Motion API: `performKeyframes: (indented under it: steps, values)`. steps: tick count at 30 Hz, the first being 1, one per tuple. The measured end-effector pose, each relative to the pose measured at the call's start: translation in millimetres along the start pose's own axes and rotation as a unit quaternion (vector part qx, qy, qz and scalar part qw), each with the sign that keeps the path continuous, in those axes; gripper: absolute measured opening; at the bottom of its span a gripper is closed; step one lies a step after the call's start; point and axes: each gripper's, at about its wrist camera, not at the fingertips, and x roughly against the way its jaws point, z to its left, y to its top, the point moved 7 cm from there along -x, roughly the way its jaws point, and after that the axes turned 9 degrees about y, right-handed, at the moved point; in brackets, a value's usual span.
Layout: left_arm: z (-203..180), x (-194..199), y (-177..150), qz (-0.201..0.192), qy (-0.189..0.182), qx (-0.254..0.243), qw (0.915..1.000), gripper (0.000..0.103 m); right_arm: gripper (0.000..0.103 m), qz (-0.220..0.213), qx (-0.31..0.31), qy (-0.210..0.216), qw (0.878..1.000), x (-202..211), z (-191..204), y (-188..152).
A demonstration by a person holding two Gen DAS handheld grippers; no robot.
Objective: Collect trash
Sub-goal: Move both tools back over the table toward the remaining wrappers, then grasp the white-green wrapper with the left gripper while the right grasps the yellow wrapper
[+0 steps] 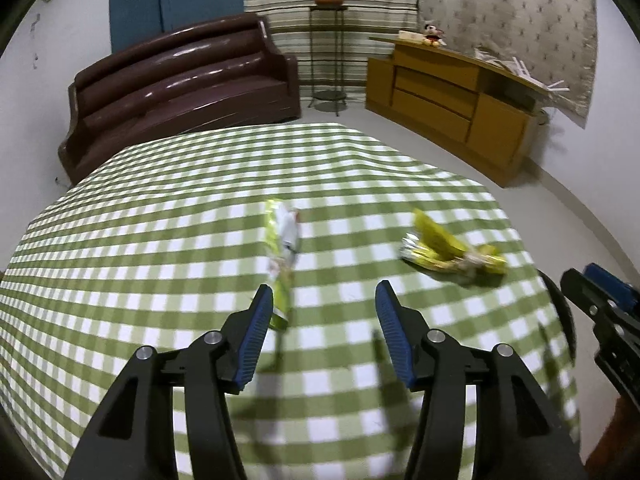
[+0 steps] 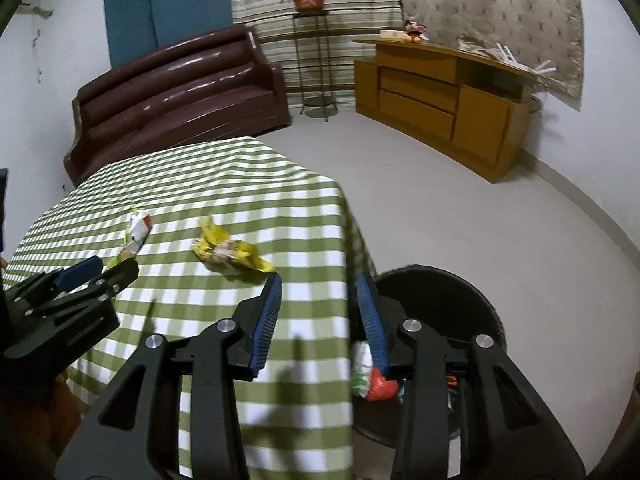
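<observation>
A long yellow-green and white wrapper (image 1: 283,248) lies on the green checked tablecloth (image 1: 160,260). Its near end reaches in beside the left finger of my left gripper (image 1: 324,286), whose jaws stand apart and press on nothing. A crumpled yellow wrapper (image 1: 444,252) lies to the right. Both wrappers (image 2: 138,232) (image 2: 228,250) also show in the right wrist view, with the left gripper (image 2: 106,268) near the long one. My right gripper (image 2: 318,276) is open over the table's right edge. A red, white and green wrapper (image 2: 370,378) shows by its right finger, over a black bin (image 2: 448,300).
The bin stands on the grey floor (image 2: 460,208) right beside the table's corner. A brown sofa (image 1: 180,80) is behind the table. A wooden cabinet (image 1: 452,100) and a plant stand (image 1: 328,40) are at the back wall.
</observation>
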Motion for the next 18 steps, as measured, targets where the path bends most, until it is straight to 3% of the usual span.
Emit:
performKeyframes:
  steps: [14, 18]
  values:
    - [28, -44, 8, 0.051, -0.008, 0.01, 0.9986, 0.053, 0.05, 0.026, 0.037, 0.018, 0.999, -35, 35, 13]
    - [27, -45, 10, 0.045, -0.008, -0.008, 0.9989, 0.04, 0.052, 0.033, 0.045, 0.022, 0.998, -44, 42, 14]
